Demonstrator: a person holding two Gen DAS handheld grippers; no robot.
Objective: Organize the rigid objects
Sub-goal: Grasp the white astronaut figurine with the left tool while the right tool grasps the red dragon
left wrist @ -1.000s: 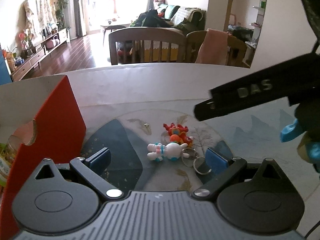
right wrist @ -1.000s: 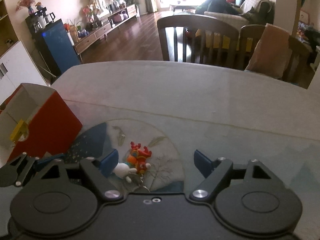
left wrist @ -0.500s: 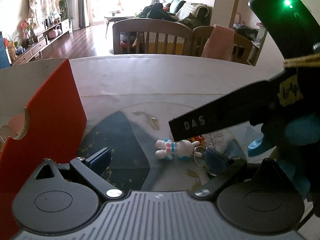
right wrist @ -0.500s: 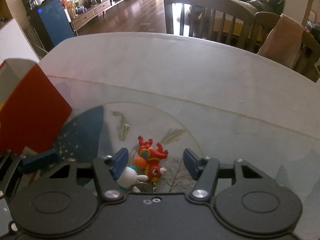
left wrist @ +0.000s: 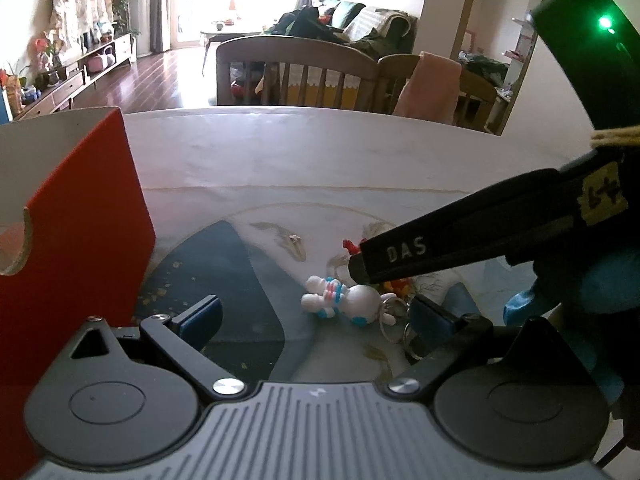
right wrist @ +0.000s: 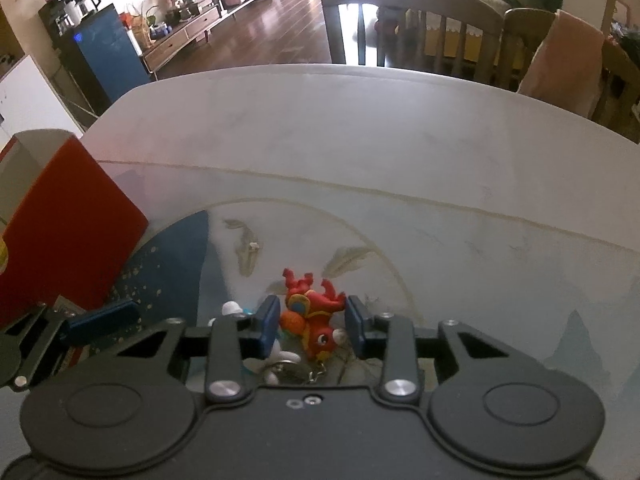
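A red and orange figurine keychain lies on the patterned table mat, and a white rabbit keychain lies against its left side. My right gripper points steeply down over the red figurine. Its jaws are closing, and both blue pads touch the figurine's sides. In the left wrist view its black finger covers most of the figurine. My left gripper hovers open just short of the rabbit, which lies near its right finger. Only the rabbit's white ends show in the right wrist view.
A red box with a white inside stands open at the left, close to the left gripper; it also shows as the red box in the right wrist view. Wooden chairs stand beyond the table's far edge.
My right gripper has come down over the red figurine and its jaws have drawn in from wide apart to its sides. The left gripper has stayed nearly still.
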